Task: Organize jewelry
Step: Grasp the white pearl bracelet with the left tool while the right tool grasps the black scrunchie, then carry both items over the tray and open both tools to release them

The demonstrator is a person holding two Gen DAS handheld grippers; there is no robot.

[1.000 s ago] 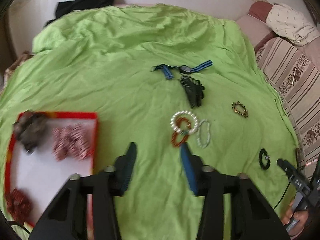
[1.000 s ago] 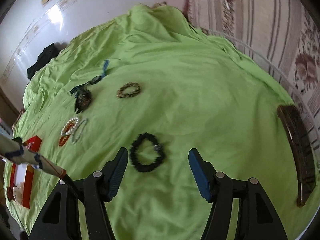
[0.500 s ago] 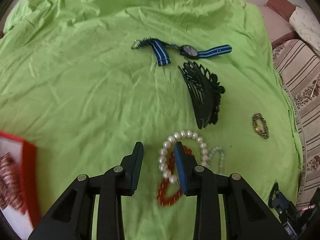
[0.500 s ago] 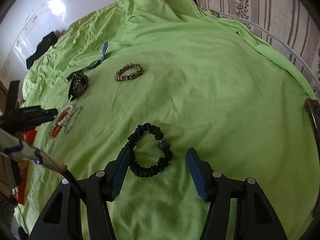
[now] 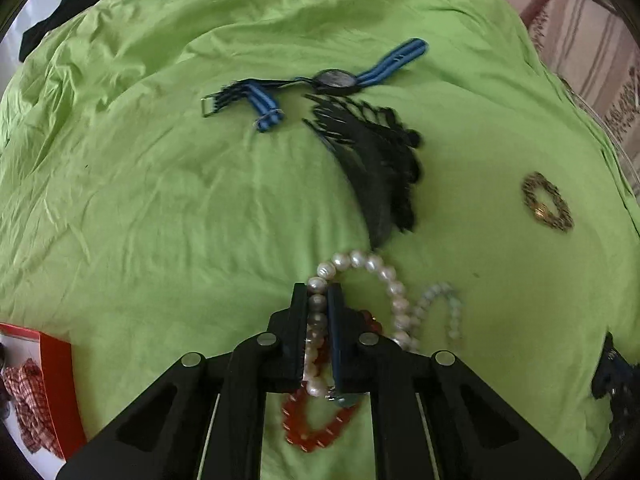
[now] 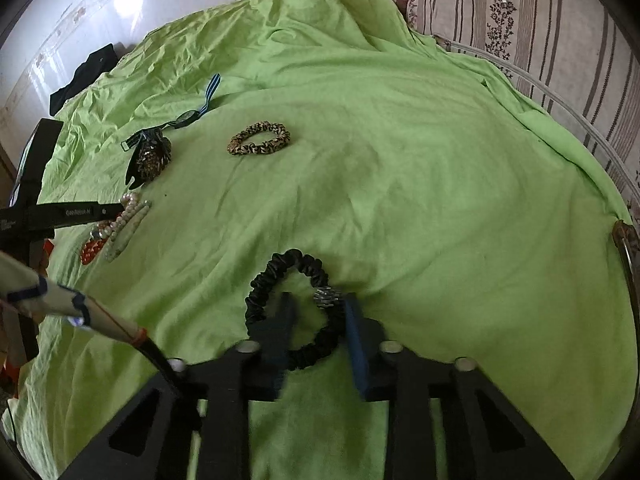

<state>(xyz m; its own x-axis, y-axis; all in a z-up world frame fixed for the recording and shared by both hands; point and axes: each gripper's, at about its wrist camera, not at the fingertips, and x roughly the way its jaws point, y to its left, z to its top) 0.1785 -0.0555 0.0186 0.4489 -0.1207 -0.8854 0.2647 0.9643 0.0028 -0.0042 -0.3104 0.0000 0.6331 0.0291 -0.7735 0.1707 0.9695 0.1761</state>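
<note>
Your left tongs (image 5: 318, 292) were clamped on the pearl bracelet (image 5: 384, 280), with several pearls pinched between the two fingers. The bracelet lay on the green bedsheet (image 5: 160, 200), overlapping a red bead bracelet (image 5: 316, 436) at the near side and just left of a pale bead bracelet (image 5: 444, 308). Beyond these lay a black hair comb (image 5: 376, 160), and farther still a wristwatch with a blue striped strap (image 5: 332, 79). A leopard-print scrunchie (image 5: 546, 208) rested well apart at the right. The corner of a red tray (image 5: 56, 376) showed at the near left, holding a checked fabric item.

Your right tongs (image 6: 316, 304) were partly open, with the fingers set astride one side of the black scrunchie (image 6: 296, 308). The left finger sat inside the loop and the right finger just outside it, beside a small metallic charm (image 6: 327, 297). Motion blur prevents confirmation of contact. The scrunchie lay flat on the bedsheet, near centre.
</note>
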